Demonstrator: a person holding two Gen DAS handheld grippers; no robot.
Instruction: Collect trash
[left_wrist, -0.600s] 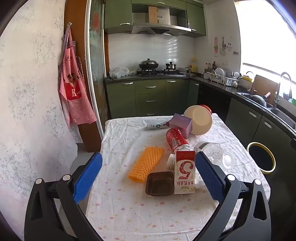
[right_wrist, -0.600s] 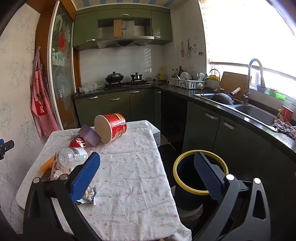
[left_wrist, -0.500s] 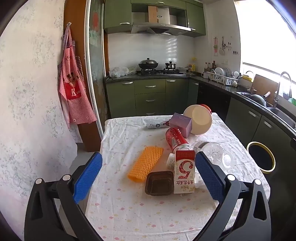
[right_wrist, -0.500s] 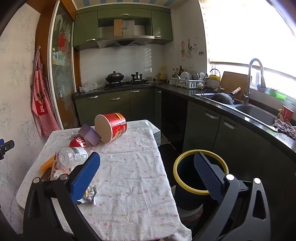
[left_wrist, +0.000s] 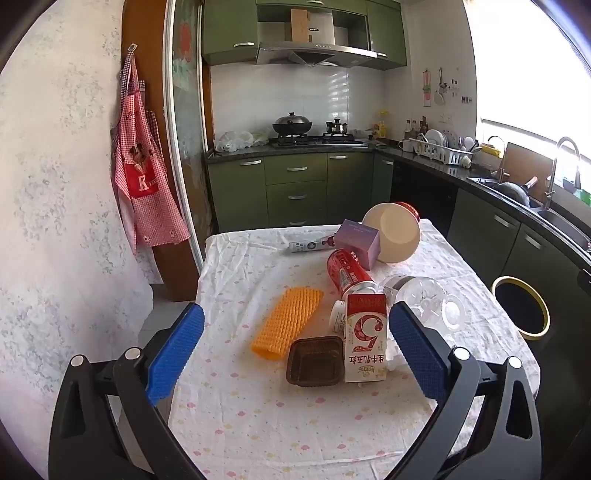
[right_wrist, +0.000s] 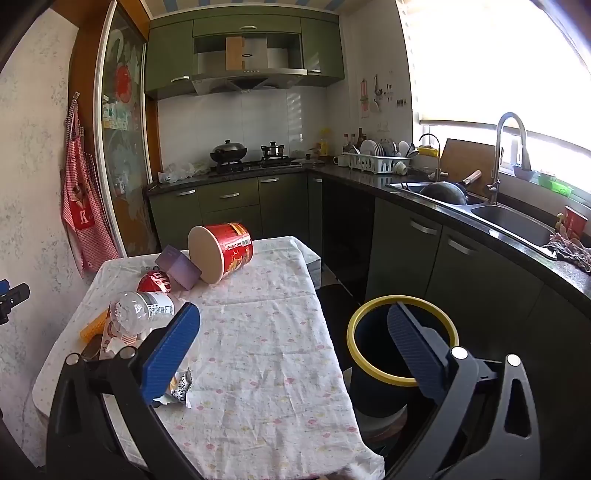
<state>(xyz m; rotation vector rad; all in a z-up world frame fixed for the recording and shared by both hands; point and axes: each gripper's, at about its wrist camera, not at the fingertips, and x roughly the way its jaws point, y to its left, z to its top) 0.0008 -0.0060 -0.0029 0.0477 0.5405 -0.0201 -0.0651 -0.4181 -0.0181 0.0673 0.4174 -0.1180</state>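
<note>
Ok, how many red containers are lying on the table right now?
2. The red can lies mid-table, just behind the milk carton. The red tub lies on its side at the far end, beside the purple box. More may be hidden behind the pile.

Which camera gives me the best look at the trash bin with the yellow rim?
The right wrist view: the trash bin stands close, its yellow rim and dark body showing, partly crossed by one tool finger. The left wrist view catches the bin only at the far right edge, small, mostly its rim.
</note>
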